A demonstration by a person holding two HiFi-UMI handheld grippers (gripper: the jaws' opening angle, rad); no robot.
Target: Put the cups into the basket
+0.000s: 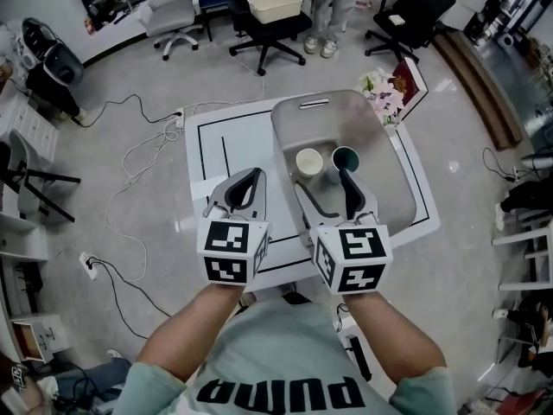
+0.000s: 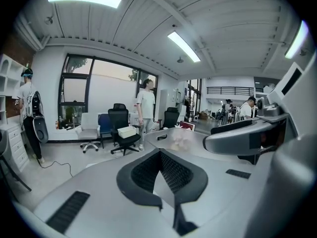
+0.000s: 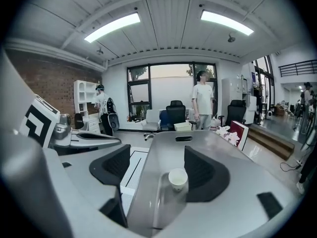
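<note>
Both cups in view are already inside the basket (image 1: 390, 158): a white cup (image 1: 308, 162) and a teal cup (image 1: 345, 157) stand upright, side by side, in the middle of the head view. No other cup shows on the white tabletop (image 1: 216, 145), so the task looks finished or all but finished, with only pulling back left.

The right tongs (image 1: 333, 195) reach over the basket's near end with jaws wide apart and hold nothing; in the right gripper view the white cup (image 3: 178, 179) sits low between them, untouched. The left tongs (image 1: 251, 178) hover left of the basket, jaws brought together, empty.

The basket is a smooth grey tub with rounded corners and a slot handle. The tongs' pads (image 2: 173, 175) are black and ribbed.
</note>
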